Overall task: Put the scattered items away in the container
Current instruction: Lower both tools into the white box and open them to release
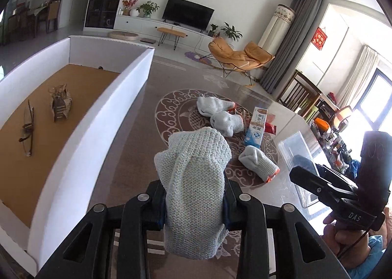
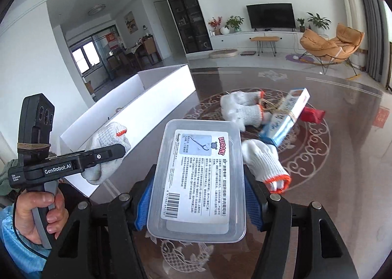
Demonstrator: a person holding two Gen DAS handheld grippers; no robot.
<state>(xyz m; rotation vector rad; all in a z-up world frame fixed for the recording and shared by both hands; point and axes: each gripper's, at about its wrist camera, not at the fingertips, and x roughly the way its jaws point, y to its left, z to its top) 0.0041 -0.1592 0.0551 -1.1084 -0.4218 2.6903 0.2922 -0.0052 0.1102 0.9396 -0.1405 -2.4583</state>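
My left gripper point(image 1: 194, 208) is shut on a white knitted glove point(image 1: 193, 181) and holds it above the table, right of the white box point(image 1: 127, 87) with a brown floor. It also shows in the right wrist view point(image 2: 107, 156) with the glove point(image 2: 107, 139). My right gripper point(image 2: 197, 195) is shut on a clear plastic box of floss picks point(image 2: 198, 176). On the table lie more white gloves point(image 1: 221, 114) point(image 2: 265, 163), a toothpaste carton point(image 1: 256, 127) point(image 2: 286, 117) and a red packet point(image 2: 313, 114).
Two small bundles point(image 1: 60, 105) lie inside the white box. The table point(image 2: 343, 181) is dark with a round pattern. Chairs and cluttered shelves point(image 1: 325, 117) stand to the right of the table.
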